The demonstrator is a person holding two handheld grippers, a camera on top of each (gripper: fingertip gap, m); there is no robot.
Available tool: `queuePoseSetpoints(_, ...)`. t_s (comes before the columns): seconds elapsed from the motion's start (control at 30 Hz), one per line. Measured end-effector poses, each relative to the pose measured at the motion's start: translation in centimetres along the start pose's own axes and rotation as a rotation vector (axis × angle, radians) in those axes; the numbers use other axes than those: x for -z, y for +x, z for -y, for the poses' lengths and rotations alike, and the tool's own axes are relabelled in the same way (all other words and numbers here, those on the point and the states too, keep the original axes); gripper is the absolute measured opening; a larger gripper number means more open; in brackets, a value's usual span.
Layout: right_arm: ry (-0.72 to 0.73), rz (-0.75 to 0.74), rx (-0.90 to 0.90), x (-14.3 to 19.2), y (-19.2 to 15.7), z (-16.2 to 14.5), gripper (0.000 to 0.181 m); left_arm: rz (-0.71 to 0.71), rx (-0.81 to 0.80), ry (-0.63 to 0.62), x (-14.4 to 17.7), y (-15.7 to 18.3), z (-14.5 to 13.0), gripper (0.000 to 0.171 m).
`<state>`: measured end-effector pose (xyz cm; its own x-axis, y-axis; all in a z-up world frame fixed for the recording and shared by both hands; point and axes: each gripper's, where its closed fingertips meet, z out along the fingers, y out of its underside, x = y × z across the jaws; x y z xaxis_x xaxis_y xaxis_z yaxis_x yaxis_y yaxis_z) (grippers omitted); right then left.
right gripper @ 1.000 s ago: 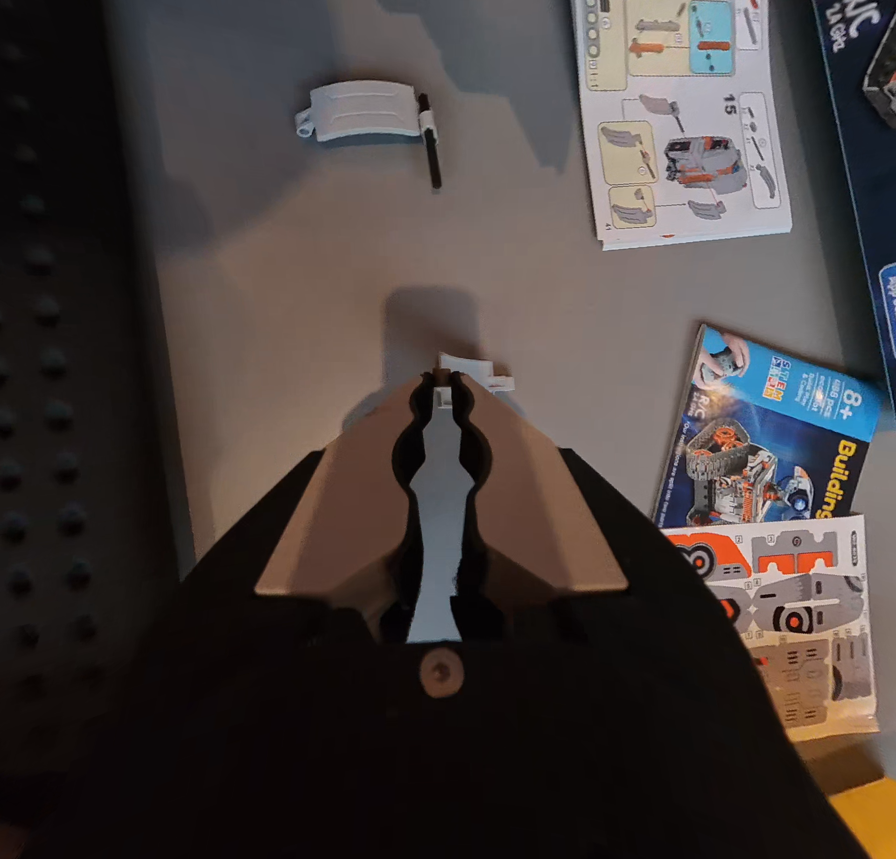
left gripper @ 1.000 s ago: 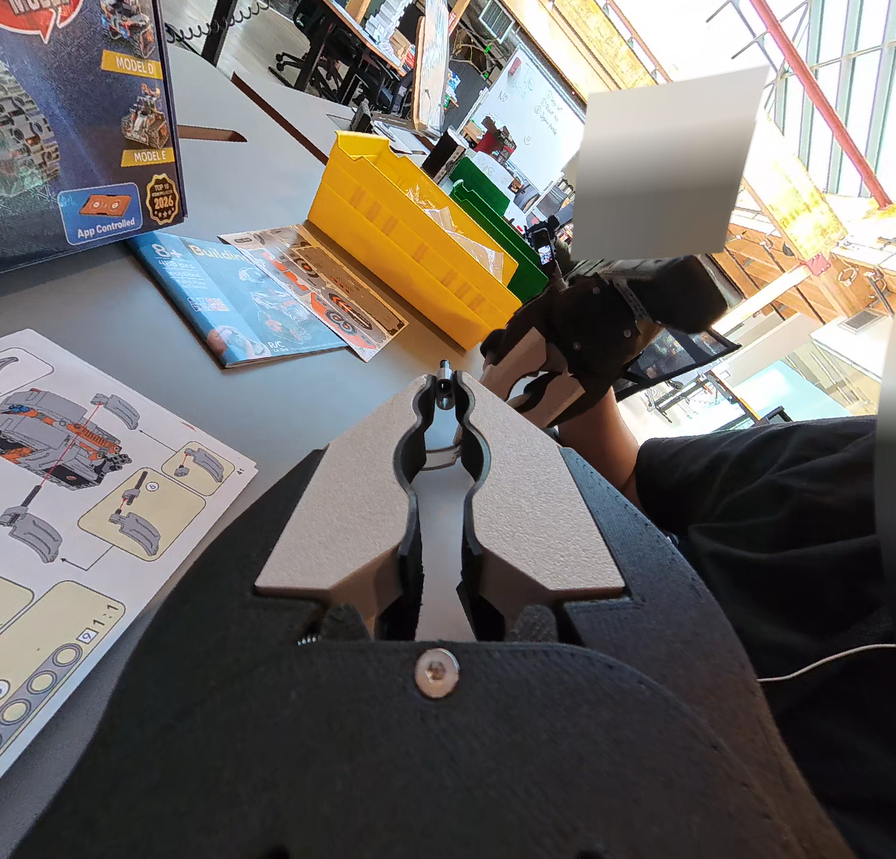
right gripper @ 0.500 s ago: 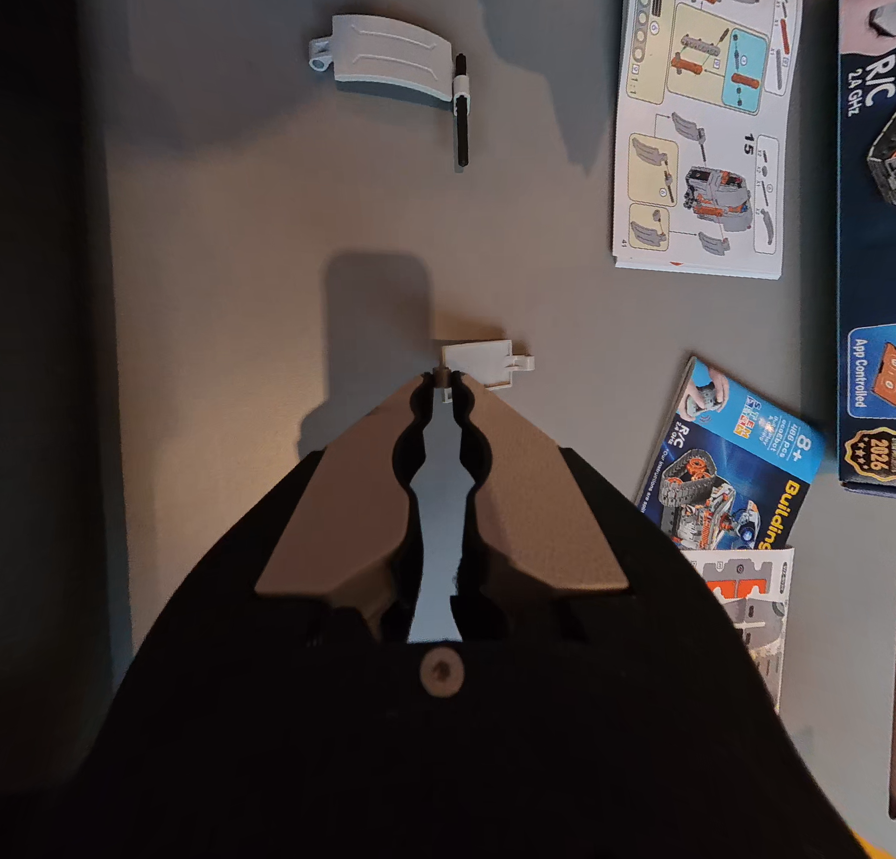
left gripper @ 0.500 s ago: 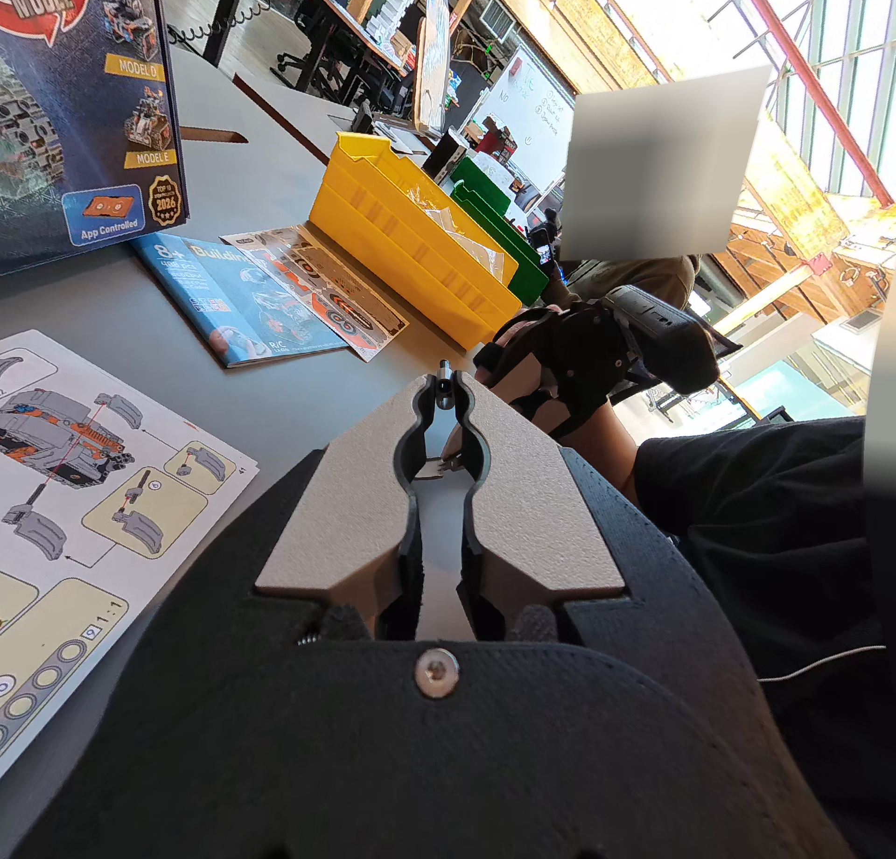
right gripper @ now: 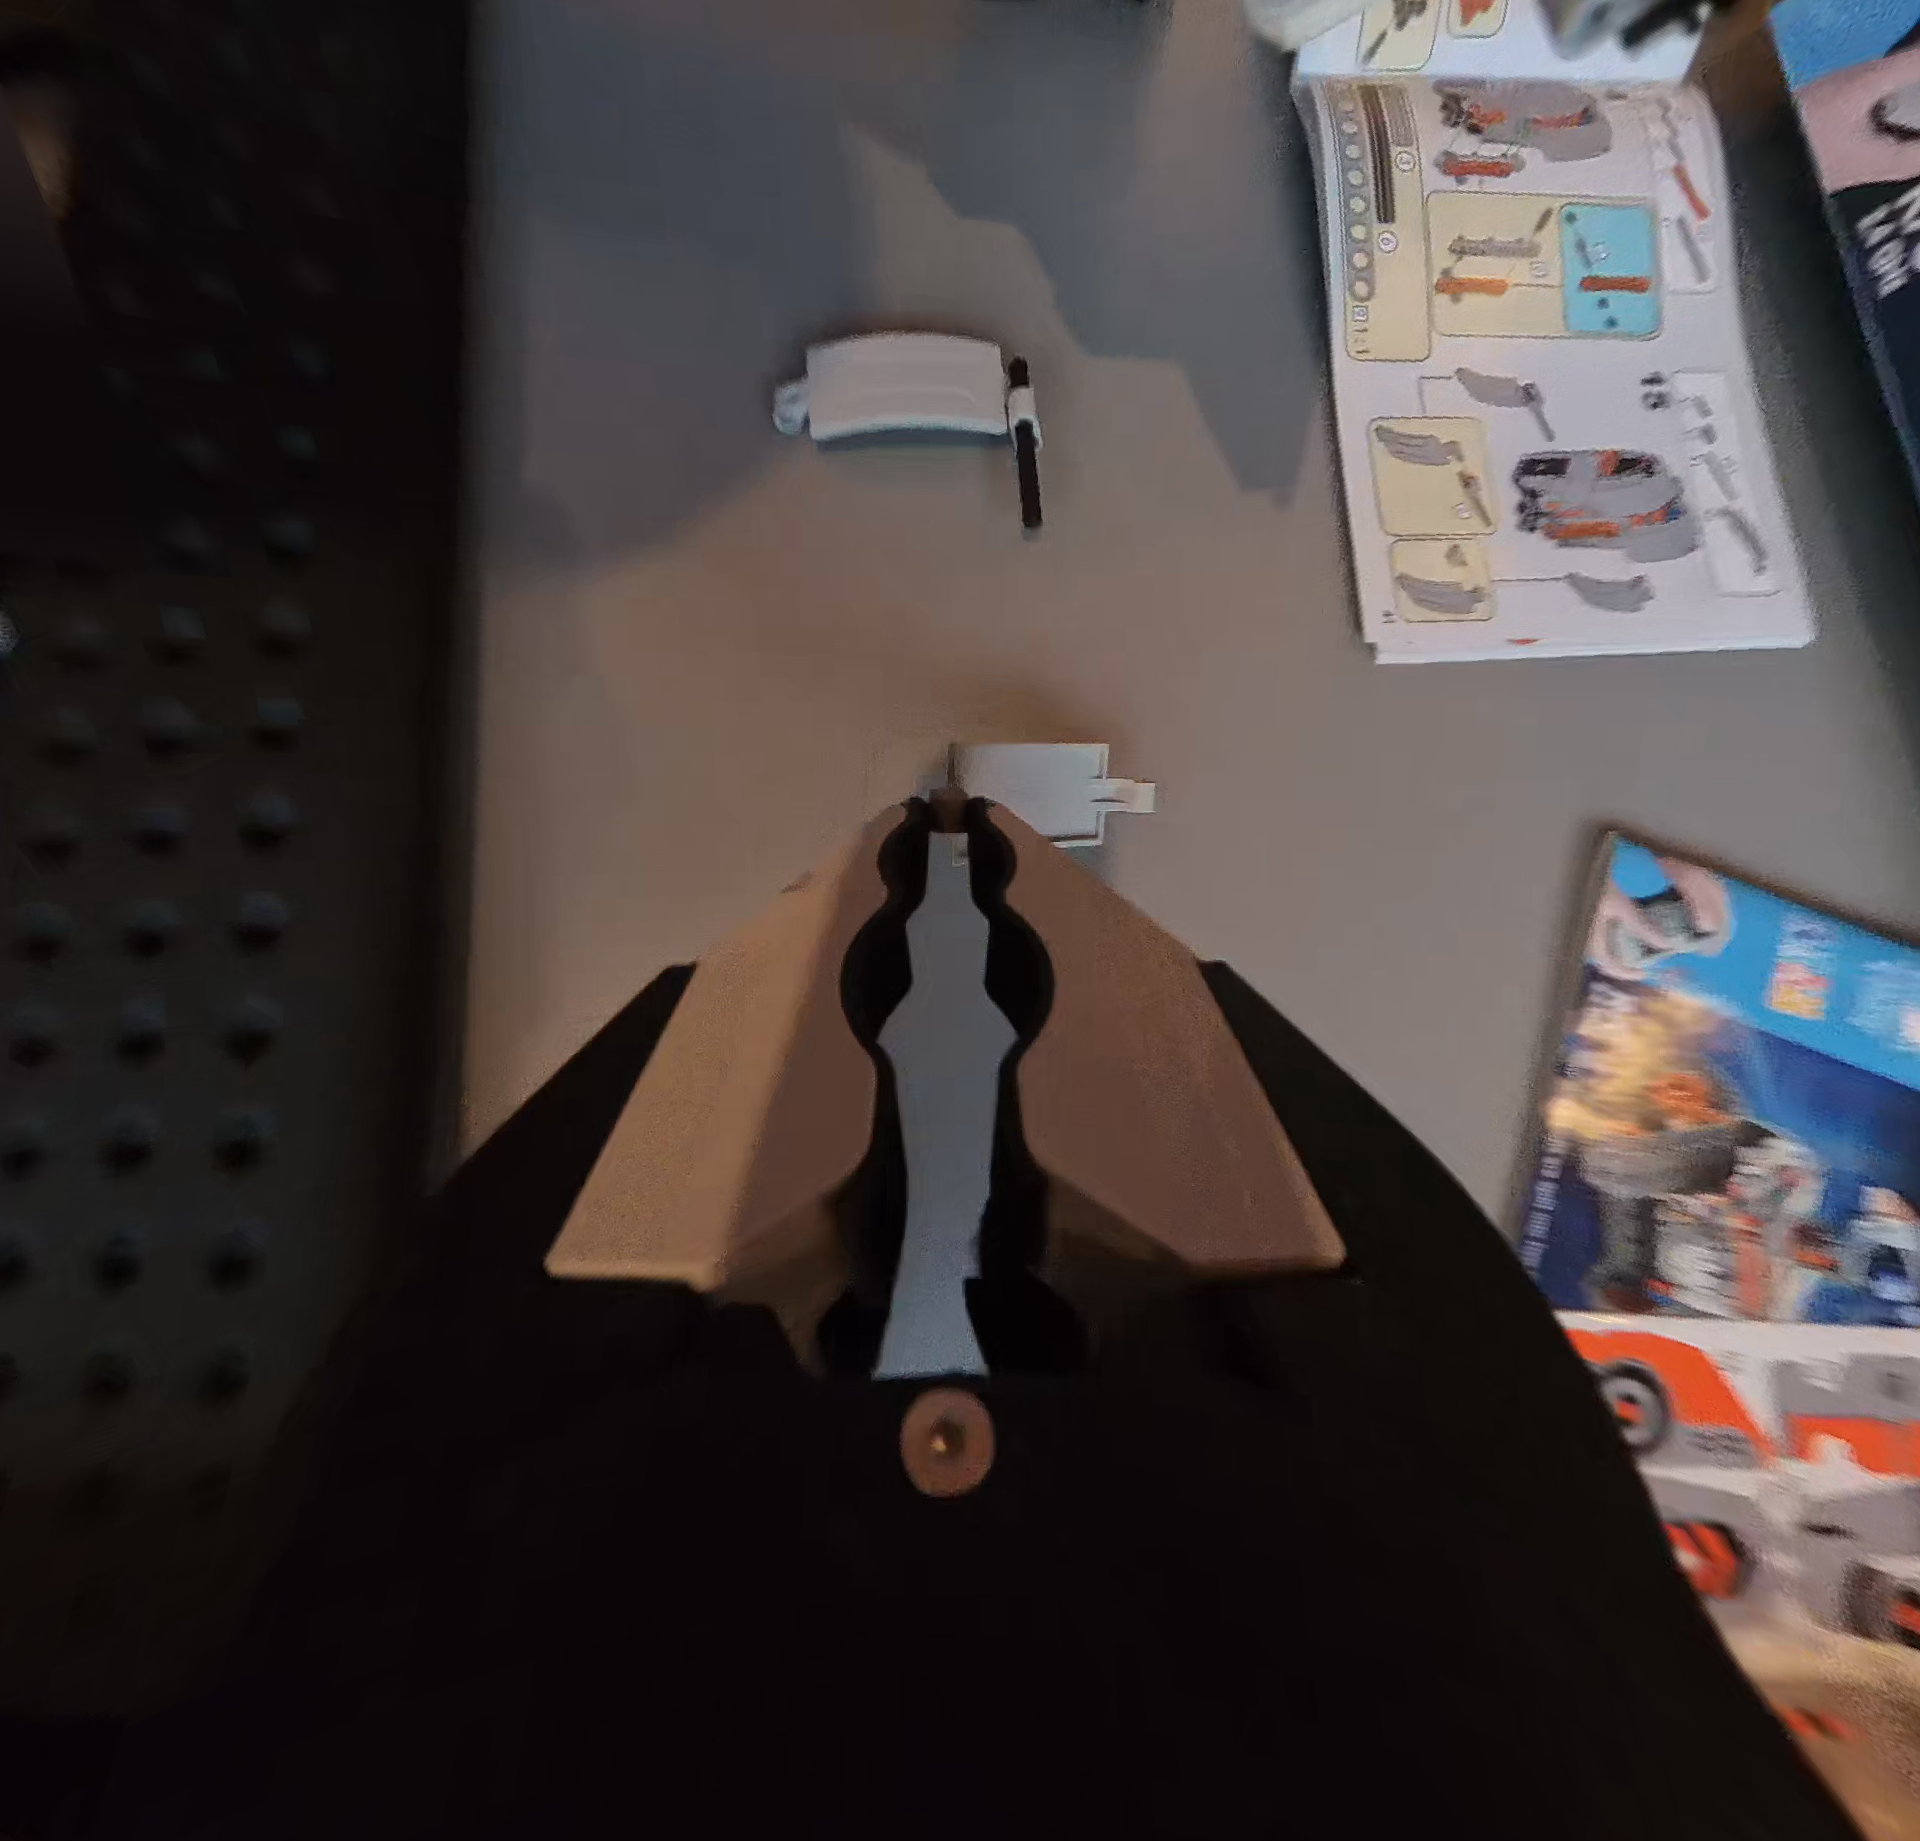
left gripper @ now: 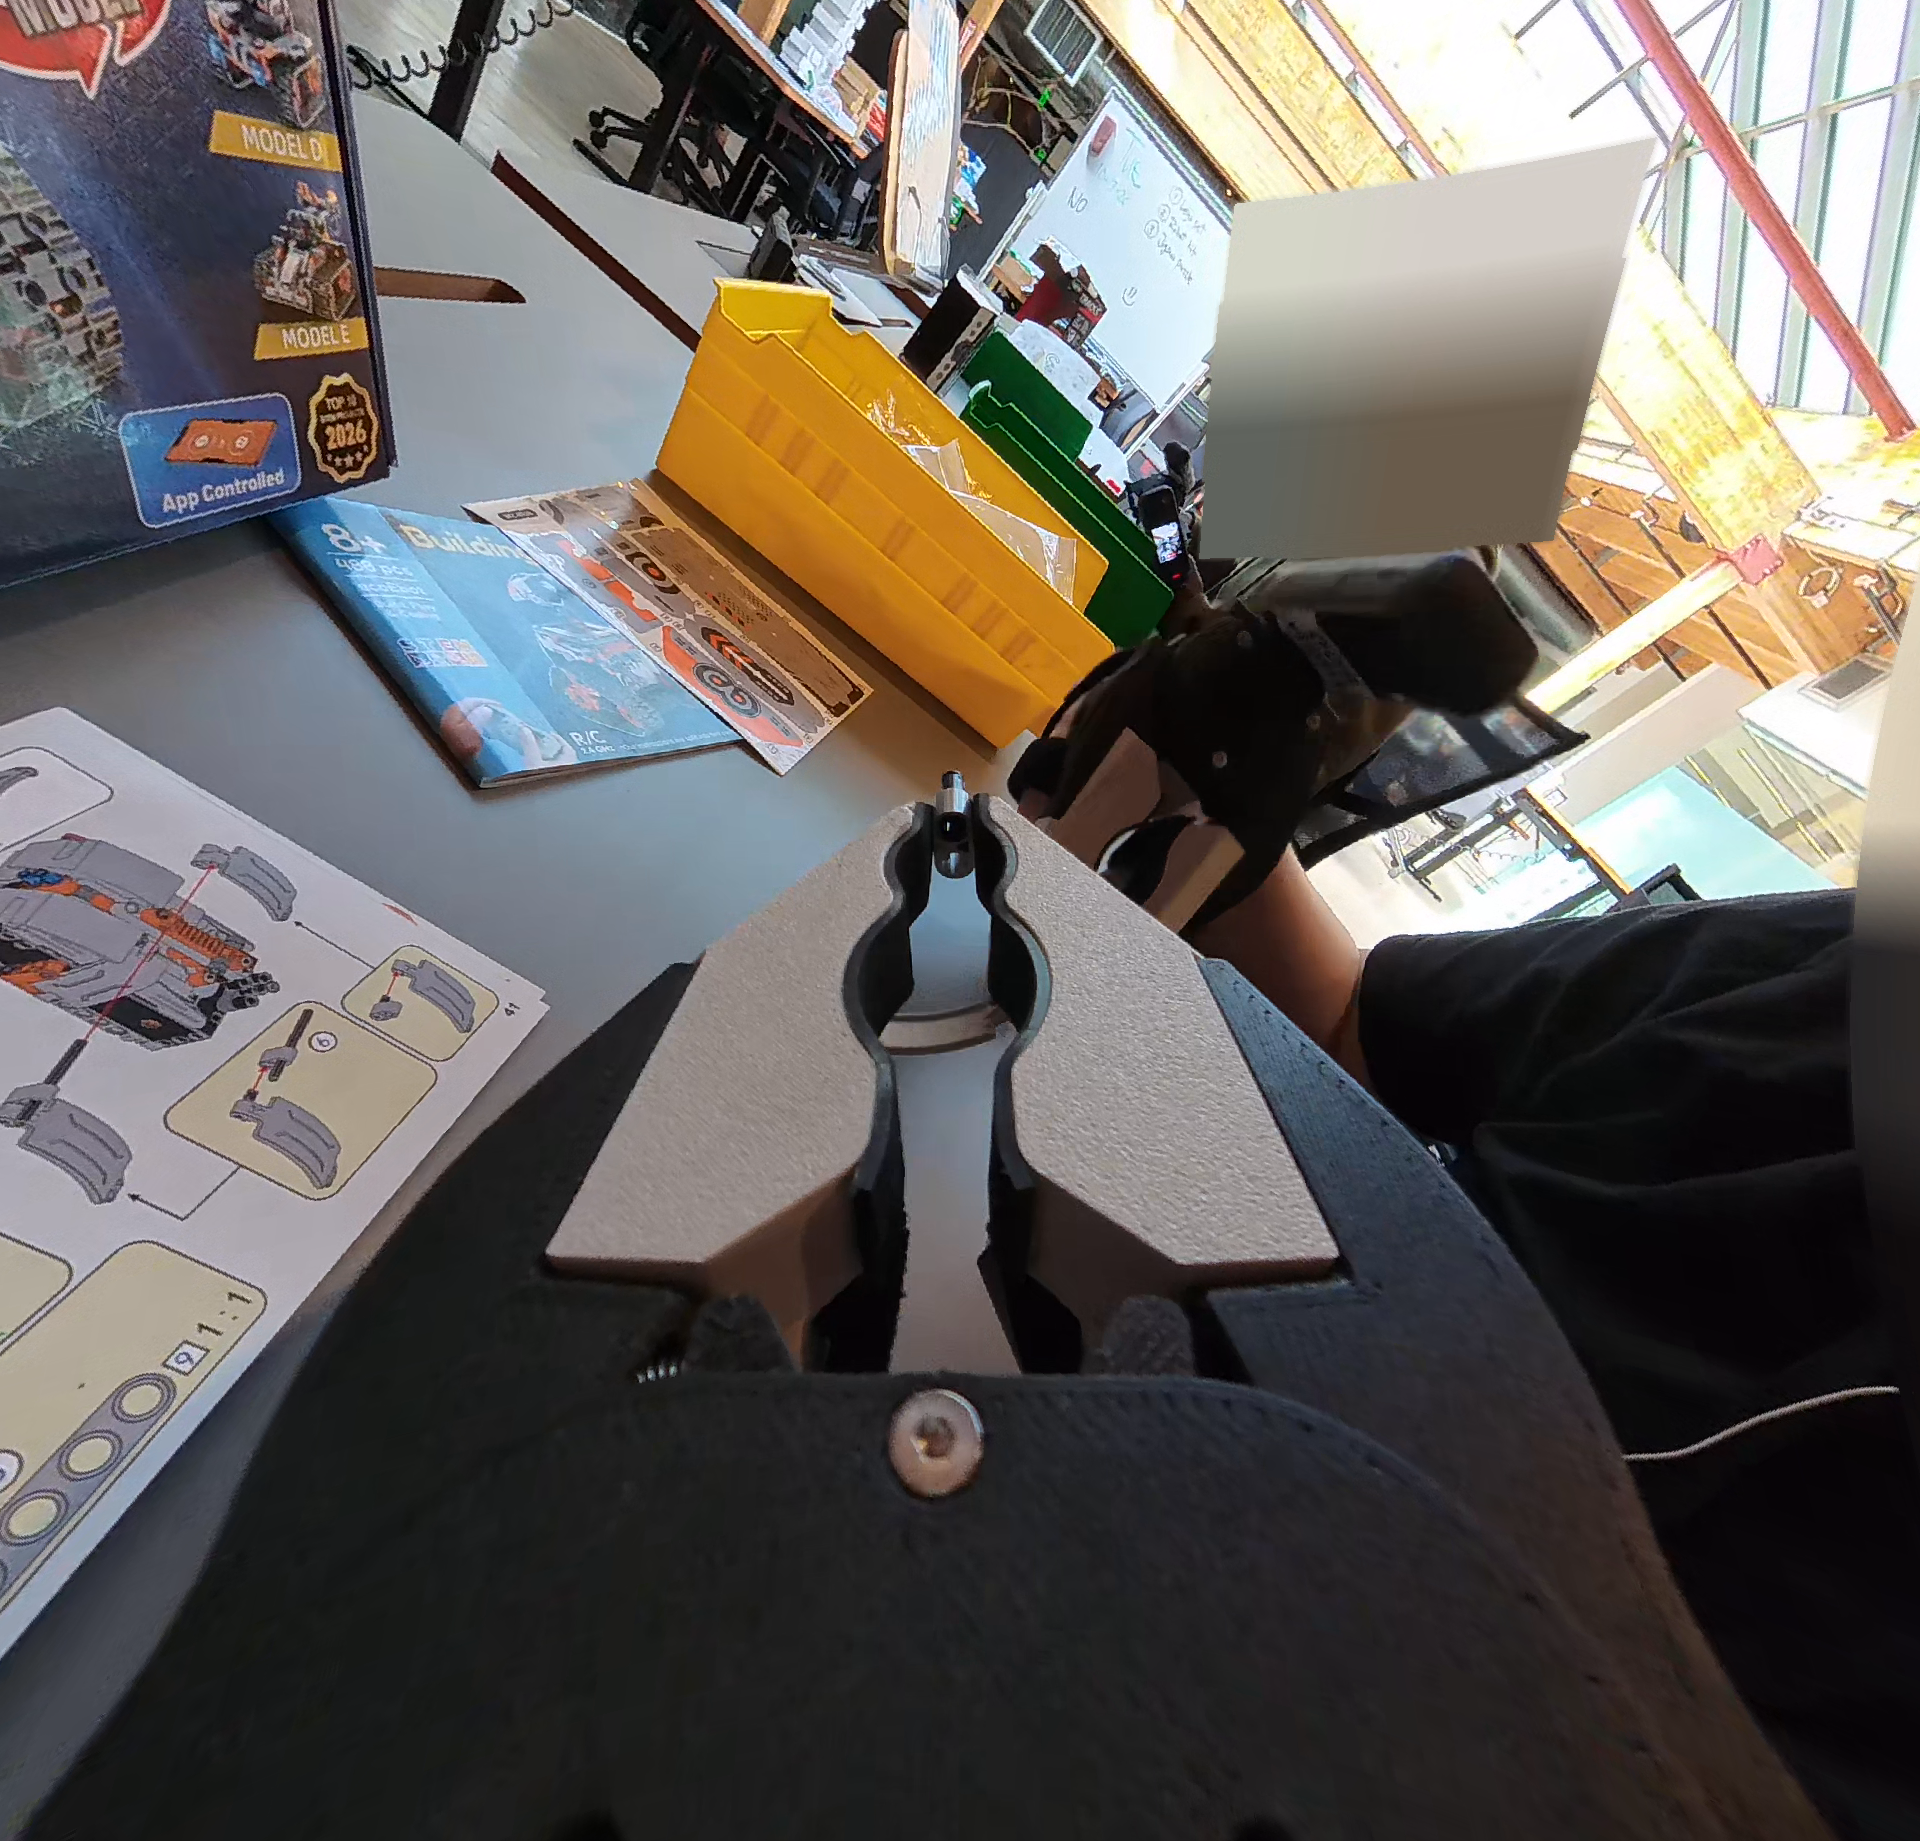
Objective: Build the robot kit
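Currently the left gripper (left gripper: 951, 835) is narrow, pinching a small dark pin (left gripper: 950, 792) upright at its tips above the grey table (left gripper: 582, 856). The right gripper (right gripper: 945, 817) is likewise closed down, gripping one edge of a flat pale-grey plate piece (right gripper: 1034, 778) that juts right of its tips. Change over the last half second: the left wrist view is almost unaltered, so the left claw is holding station. The right wrist view is now blurred and the scene has slid down the frame, so the right claw is moving. Right wrist view only: a curved grey panel (right gripper: 904, 399) with a black axle (right gripper: 1027, 461) at its right end, lying on the table beyond the plate piece, and a dark studded mat (right gripper: 208, 752) at far left. Left wrist view only: the right gripper seen from outside, just right of the pin; a yellow bin (left gripper: 883, 524), a green bin (left gripper: 1049, 482) behind it, and a kit box (left gripper: 177, 233) standing far left. Both views show the open instruction booklet (left gripper: 208, 1012) and the blue booklet (left gripper: 499, 638).
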<state>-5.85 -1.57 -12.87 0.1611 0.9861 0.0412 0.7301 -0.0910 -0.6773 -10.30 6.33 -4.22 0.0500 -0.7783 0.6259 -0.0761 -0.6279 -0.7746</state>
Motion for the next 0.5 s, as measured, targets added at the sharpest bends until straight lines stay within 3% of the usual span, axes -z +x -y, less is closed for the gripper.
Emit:
queuePoseSetpoints(0.1,0.1,0.182,-0.233,0.8,-0.5,0.7,0.005,-0.002,0.001,-0.004,-0.1,0.1,-0.1,0.005)
queuePoseSetpoints(0.2,0.155,0.24,-0.301,1.2,0.0,0.8,0.006,-0.006,0.005,-0.009,-0.2,0.1,-0.2,0.005)
queuePoseSetpoints(0.4,-0.024,0.056,-0.008,0.2,0.1,-1.5,0.006,-0.008,0.003,-0.007,-0.1,0.3,-0.1,0.004)
queuePoseSetpoints(0.5,-0.044,-0.006,0.184,-1.1,-0.9,-0.3,0.006,-0.006,0.003,-0.005,-0.1,0.2,-0.1,0.004)
